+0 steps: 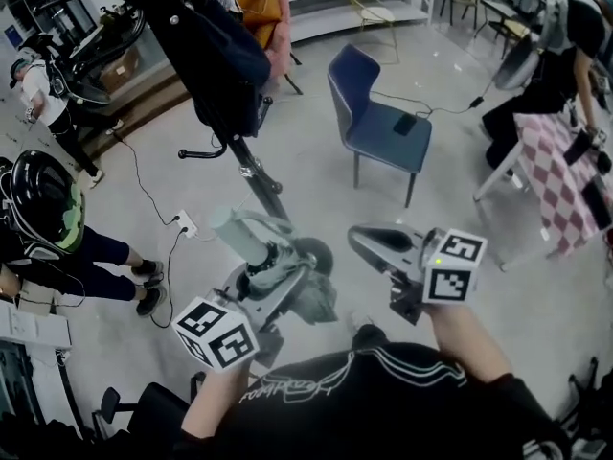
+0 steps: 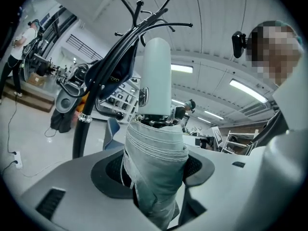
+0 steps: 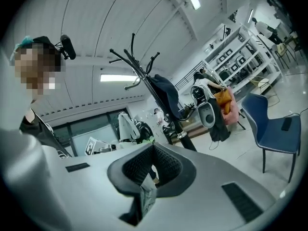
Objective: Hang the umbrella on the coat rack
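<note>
A folded grey-green umbrella (image 2: pixel 156 162) with a pale stubby handle (image 2: pixel 156 76) stands upright between the jaws of my left gripper (image 2: pixel 154 170), which grips its bundled fabric. In the head view the umbrella (image 1: pixel 278 266) is at lower centre and its handle (image 1: pixel 239 233) points toward the black coat rack (image 1: pixel 254 175). The rack's curved hooks (image 2: pixel 144 20) rise just behind the handle. My right gripper (image 3: pixel 153 170) has its jaws together on a thin strip of grey fabric (image 3: pixel 147 198). That gripper (image 1: pixel 374 245) sits to the right of the umbrella.
A dark jacket (image 1: pixel 225 60) and a grey helmet (image 3: pixel 208 112) hang on the rack. A blue chair (image 1: pixel 383 123) stands beyond it. A power strip (image 1: pixel 185 224) with cables lies on the floor at left, near a person in a helmet (image 1: pixel 43 199). A checkered table (image 1: pixel 565 175) is at right.
</note>
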Demonstrator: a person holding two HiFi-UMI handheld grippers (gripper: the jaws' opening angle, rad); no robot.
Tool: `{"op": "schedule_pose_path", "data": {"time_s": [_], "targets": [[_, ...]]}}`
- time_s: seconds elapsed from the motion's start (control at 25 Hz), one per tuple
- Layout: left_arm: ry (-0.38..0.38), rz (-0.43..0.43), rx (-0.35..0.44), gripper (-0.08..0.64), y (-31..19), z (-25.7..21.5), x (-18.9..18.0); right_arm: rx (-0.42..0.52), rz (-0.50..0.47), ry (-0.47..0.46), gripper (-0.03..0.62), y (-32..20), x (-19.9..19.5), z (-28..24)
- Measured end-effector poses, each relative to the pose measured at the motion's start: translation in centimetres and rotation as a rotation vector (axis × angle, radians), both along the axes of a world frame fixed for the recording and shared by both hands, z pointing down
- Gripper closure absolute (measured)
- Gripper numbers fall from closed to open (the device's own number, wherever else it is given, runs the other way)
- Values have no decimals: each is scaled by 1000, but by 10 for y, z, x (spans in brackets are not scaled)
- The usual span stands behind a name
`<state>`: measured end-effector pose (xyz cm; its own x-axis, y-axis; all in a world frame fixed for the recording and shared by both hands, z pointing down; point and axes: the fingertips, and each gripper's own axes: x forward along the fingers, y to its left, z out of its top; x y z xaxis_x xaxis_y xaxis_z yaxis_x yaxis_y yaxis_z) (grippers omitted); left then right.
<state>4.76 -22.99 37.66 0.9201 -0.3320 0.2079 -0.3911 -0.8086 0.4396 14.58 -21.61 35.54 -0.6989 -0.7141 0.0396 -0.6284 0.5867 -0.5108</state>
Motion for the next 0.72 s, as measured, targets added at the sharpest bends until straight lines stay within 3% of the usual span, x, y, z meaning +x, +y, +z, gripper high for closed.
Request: {"op": "schedule_pose_path", "data": {"time_s": [0.24,0.72], "targets": [[2,-74,-37,310,-31,4,20,-13,-63,-4,581,-35,21,4],[-2,-200,-70,310,-68,20,25,-61,-214,5,581,-86,23,21]]}}
